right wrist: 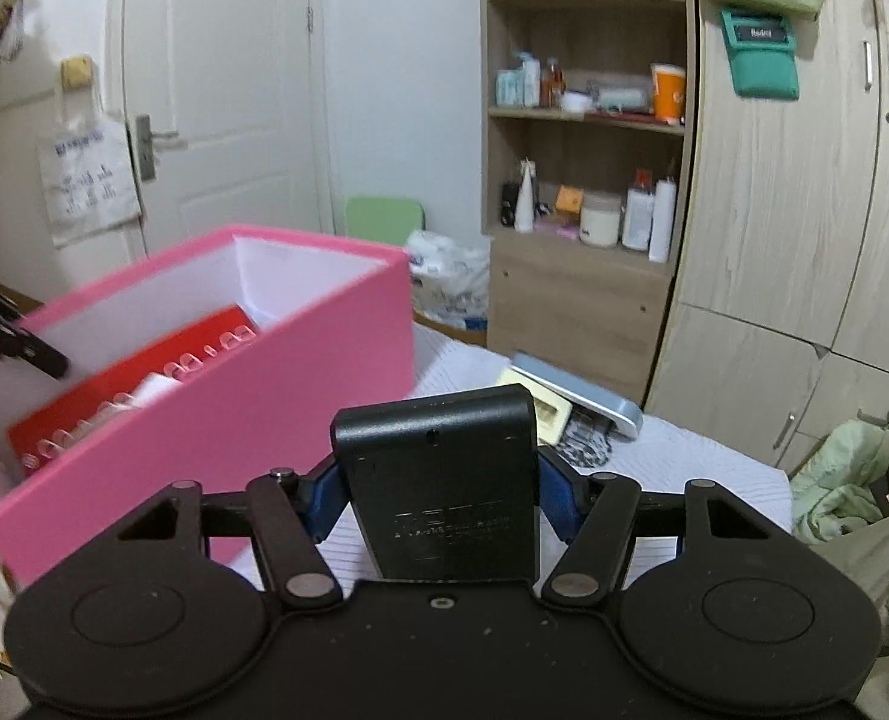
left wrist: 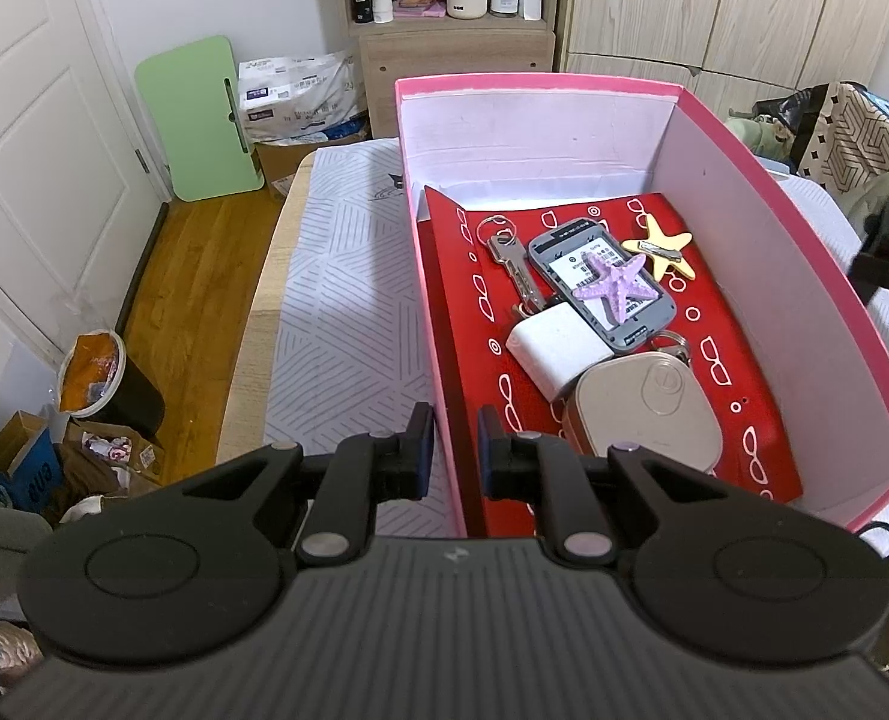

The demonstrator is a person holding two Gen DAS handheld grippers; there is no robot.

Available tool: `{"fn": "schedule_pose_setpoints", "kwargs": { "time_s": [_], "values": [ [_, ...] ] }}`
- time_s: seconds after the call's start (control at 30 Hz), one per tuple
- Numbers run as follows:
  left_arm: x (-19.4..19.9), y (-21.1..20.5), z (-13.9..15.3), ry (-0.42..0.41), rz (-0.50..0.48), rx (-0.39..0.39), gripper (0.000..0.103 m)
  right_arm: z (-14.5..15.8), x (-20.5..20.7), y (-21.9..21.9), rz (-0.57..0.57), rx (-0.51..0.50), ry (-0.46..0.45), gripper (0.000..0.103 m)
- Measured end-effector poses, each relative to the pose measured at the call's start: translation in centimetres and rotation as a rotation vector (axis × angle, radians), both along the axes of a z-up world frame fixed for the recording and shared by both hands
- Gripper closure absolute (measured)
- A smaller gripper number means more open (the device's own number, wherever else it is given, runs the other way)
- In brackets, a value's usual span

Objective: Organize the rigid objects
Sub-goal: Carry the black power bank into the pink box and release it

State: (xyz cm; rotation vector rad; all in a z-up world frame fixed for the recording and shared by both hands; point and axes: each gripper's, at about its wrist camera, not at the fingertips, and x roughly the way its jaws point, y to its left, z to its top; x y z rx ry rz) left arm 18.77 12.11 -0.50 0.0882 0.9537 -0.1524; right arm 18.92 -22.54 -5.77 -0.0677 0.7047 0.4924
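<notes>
While carrying: right gripper (right wrist: pixel 438 501) clamps the black power bank (right wrist: pixel 441 480).
Left gripper (left wrist: pixel 456 450): pinches the pink box (left wrist: pixel 834 324) near wall, steadying.
Advice: clear the rim, release over bare red liner (left wrist: pixel 738 324).

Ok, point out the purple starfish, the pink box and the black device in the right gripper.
purple starfish (left wrist: pixel 615 288): left wrist view, on its centre body.
pink box (right wrist: pixel 252 414): right wrist view, on its outer side wall.
black device (right wrist: pixel 438 480): right wrist view, on its flat face between the blue pads.
</notes>
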Motion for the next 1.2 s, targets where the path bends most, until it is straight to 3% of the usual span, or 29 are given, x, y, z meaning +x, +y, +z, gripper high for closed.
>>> {"fn": "schedule_pose_setpoints", "kwargs": {
  "time_s": [0.37, 0.6, 0.77, 0.9, 1.1, 1.2],
  "values": [
    [0.1, 0.2, 0.2, 0.013, 0.008, -0.016, 0.09, 6.8, -3.4, 2.1, 0.112, 0.154, -0.129, 0.034],
    [0.5, 0.1, 0.5, 0.035, -0.006, -0.004, 0.09, 8.6, -1.9, 6.0, 0.281, 0.245, -0.046, 0.034],
    [0.4, 0.5, 0.5, 0.035, -0.002, -0.022, 0.09, 6.2, 0.1, 11.2, 0.377, 0.122, 0.025, 0.034],
    [0.3, 0.7, 0.5, 0.037, 0.002, -0.035, 0.09, 3.6, 3.6, 14.8, 0.349, -0.04, 0.154, 0.034],
    [0.3, 1.1, 0.5, 0.034, -0.001, -0.056, 0.09, 1.3, 5.6, 15.3, 0.268, -0.217, 0.275, 0.034],
    [0.2, 1.0, 0.5, 0.03, -0.004, -0.049, 0.09, 0.9, 5.1, 15.5, 0.264, -0.296, 0.286, 0.036]
  ]
}}
